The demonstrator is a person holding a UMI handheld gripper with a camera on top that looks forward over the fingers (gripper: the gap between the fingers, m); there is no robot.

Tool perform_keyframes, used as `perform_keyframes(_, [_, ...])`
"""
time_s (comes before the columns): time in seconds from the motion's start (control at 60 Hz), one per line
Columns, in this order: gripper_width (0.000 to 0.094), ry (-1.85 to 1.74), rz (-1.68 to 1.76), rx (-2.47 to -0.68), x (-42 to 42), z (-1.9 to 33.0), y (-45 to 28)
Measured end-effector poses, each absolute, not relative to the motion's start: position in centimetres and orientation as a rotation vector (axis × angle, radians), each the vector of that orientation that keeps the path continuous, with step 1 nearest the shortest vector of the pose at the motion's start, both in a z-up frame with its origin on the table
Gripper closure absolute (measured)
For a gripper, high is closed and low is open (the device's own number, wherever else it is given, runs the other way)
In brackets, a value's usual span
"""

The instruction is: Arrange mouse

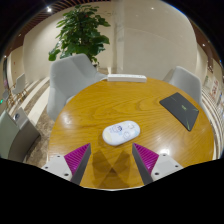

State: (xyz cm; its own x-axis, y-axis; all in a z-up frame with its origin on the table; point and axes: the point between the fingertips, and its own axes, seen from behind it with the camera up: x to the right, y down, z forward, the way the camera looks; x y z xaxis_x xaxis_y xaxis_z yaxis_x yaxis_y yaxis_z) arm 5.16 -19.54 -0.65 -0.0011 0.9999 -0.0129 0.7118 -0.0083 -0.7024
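Much of the room behind the table is hard to read: the chairs (75, 72) around the far edge are cut off by the tabletop, and the near rim of the round wooden table (90, 110) drops out of sight below the fingers. The gripper (113, 157) sits at the bottom centre of the frame with its two fingers spread wide, the magenta pads (77, 156) facing inward, gripping nothing and touching nothing. The white mouse (121, 132) lies flat on the wood near the middle of the frame, just ahead of the fingers and roughly centred on the gap between them. It is oval, pale, with faint grey markings on top. A dark rectangular mouse pad (182, 109) lies to the right, well apart from the mouse. A leafy green plant (82, 32) stands at the upper left.
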Motion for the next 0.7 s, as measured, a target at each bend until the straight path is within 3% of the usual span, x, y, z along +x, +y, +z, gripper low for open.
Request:
perform_keyframes(0.483, [0.0084, -1.816, 0.766, -1.728, -3.8, -1.8, -20.0])
perform_keyframes(0.55, [0.0167, -1.817, 0.764, -1.727, -4.0, -1.7, -19.9])
perform_keyframes(0.633, [0.0454, -1.806, 0.762, -1.725, -4.3, -1.8, -19.5])
perform_keyframes(0.7, [0.0488, -1.822, 0.745, -1.719, -4.3, -1.8, -19.5])
